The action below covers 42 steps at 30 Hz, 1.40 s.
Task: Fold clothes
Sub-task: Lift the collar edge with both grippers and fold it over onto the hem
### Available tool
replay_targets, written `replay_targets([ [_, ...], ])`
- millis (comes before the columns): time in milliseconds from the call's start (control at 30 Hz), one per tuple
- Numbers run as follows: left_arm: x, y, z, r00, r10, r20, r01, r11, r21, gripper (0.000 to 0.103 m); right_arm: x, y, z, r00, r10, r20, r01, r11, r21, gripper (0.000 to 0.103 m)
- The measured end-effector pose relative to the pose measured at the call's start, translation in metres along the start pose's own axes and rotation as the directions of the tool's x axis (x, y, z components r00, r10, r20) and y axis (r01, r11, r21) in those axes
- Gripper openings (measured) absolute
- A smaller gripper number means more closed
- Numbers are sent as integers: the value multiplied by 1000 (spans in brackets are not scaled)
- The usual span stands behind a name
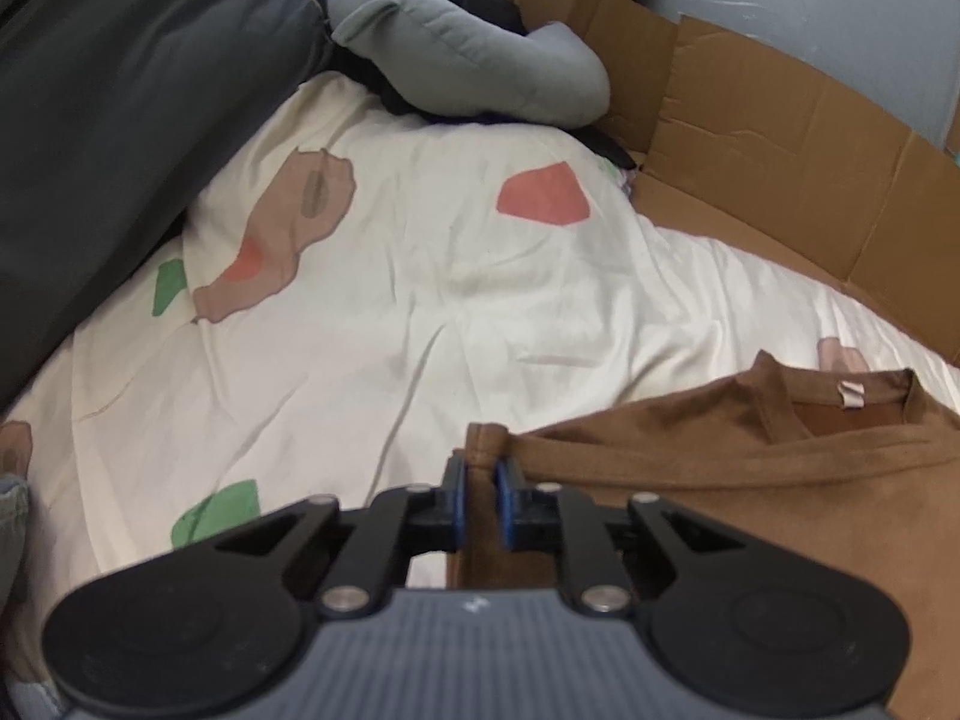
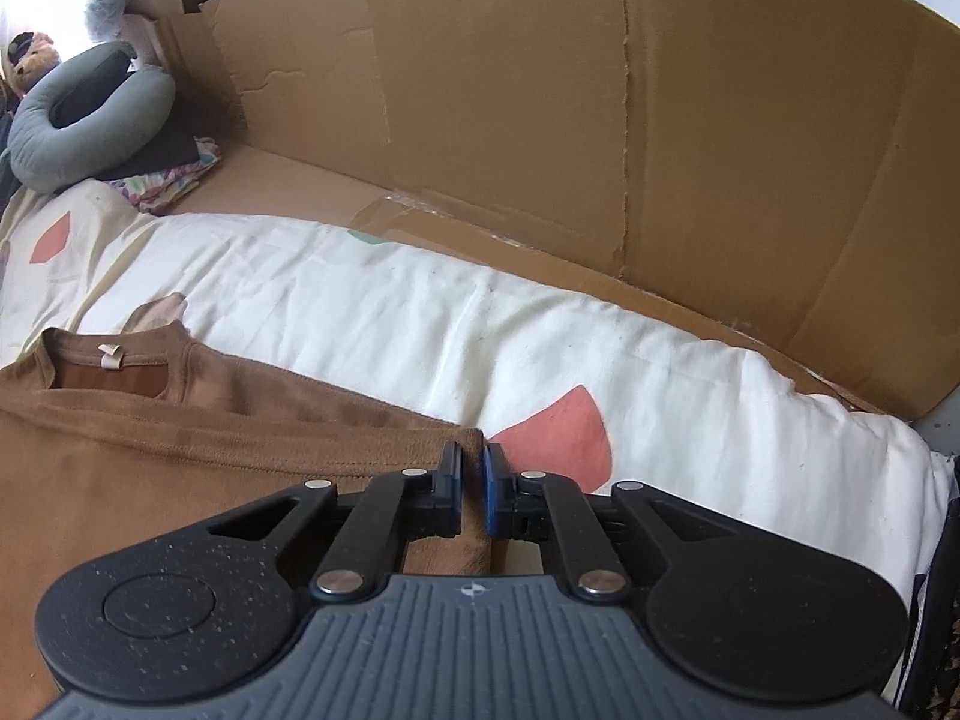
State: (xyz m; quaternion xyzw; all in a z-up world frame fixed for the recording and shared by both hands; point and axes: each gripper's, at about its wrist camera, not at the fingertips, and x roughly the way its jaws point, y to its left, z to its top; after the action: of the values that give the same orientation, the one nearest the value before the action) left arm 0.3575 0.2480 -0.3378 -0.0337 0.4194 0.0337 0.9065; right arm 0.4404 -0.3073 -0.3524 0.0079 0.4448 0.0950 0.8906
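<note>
A flattened cardboard box (image 2: 600, 120) stands as a wall along the far edge of the bed; nothing can be seen inside it. At its far-left end, against the cardboard, a grey curved pillow (image 2: 78, 120) rests on a small stack of dark and patterned folded fabric (image 2: 168, 177).

The bed is covered by a cream quilt (image 1: 420, 300) with coral, green and tan patches. Between the cardboard and the shirt the quilt lies open and rumpled, with bare room on both sides of the shirt. A dark grey cushion (image 1: 120, 120) borders the quilt on the side opposite the cardboard in the left wrist view.

The brown shirt (image 2: 180, 450) lies on the quilt, on the side away from the cardboard, its neck opening turned towards the cardboard and a pale tag (image 2: 110, 357) showing inside the collar. The cloth looks soft and slightly fuzzy, with a stitched seam running across below the collar.

The left tongs (image 1: 480, 480) are clenched on a bunched corner of the shirt, which stands up between the blue pads (image 1: 504, 498). The right tongs (image 2: 472, 480) likewise pinch the shirt's other corner, the fabric passing between the narrowly parted jaws.
</note>
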Motion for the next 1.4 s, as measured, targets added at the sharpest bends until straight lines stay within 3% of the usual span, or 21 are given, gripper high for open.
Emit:
replay_targets([
  [367, -9, -17, -2, 997, 66, 33, -68, 995, 78, 7, -7, 5, -4, 999, -48, 13, 48, 999, -15, 5],
  [767, -45, -25, 11, 983, 97, 158, -110, 991, 73, 5, -40, 15, 1, 988, -121, 100, 125, 991, -38, 3],
  [1233, -34, -26, 38, 977, 98, 187, -106, 994, 34, 5, -37, 10, 26, 979, -151, 135, 154, 988, -10, 3],
  [1400, -15, -23, 50, 983, 98, 158, -105, 994, 37, 5, -25, 9, 38, 982, -143, 122, 142, 990, 13, 3],
])
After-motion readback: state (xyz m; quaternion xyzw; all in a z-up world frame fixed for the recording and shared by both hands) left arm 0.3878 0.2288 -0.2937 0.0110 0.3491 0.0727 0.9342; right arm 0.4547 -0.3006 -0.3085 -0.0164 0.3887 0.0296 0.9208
